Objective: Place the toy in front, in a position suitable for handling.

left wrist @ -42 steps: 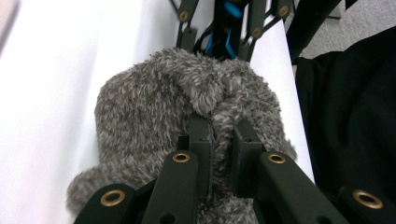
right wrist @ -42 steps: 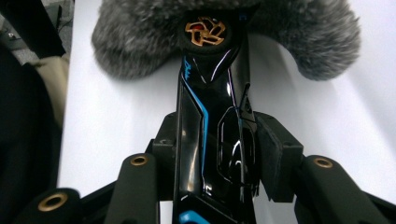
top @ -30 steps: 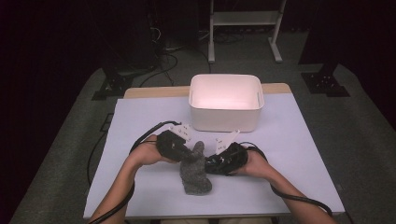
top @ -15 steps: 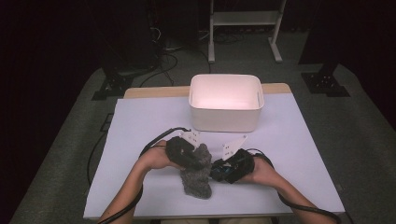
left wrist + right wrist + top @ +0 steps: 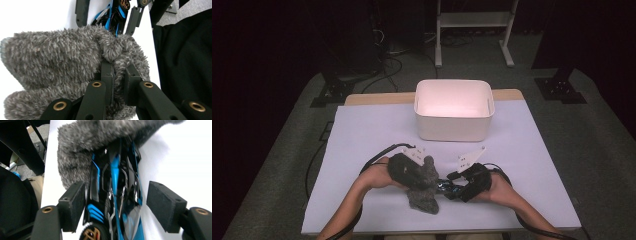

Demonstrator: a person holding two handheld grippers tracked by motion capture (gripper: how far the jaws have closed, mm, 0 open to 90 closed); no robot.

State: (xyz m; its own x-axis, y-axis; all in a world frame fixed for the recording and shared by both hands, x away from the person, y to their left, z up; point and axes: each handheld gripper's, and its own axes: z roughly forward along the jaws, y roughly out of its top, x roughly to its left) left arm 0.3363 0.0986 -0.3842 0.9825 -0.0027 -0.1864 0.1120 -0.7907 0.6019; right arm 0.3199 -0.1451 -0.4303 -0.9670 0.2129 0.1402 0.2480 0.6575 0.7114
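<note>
The left gripper [image 5: 117, 82] was pinched tight on a fold of the fuzzy grey plush pouch [image 5: 60, 67], its two black jaws pressed together with the pile bunched between them, and in the high view that gripper [image 5: 424, 172] held the pouch [image 5: 422, 192] just above or on the white table [image 5: 362, 140] near its front edge. The right gripper [image 5: 115, 207] had its jaws spread, and they had just been opening; the glossy black-and-blue toy car [image 5: 116, 195] lay between the pads, the left pad close against its side and the right pad clearly apart from it, so it was no longer gripped. The front of the car was tucked under the edge of the pouch, while its rear, with a bronze-spoked wheel, lay out on the table toward the right gripper [image 5: 452, 187]. From the left gripper view the car [image 5: 116, 15] showed beyond the pouch's rim. Judging from this, the work of sliding the car into the pouch was partly done: the nose was in and the grip released, but most of the body was outside and needed pushing further or re-gripping. The white rectangular plastic bin [image 5: 454, 107] stood well apart at the back of the table, apparently empty; whether the pouch belonged there I could not tell.
</note>
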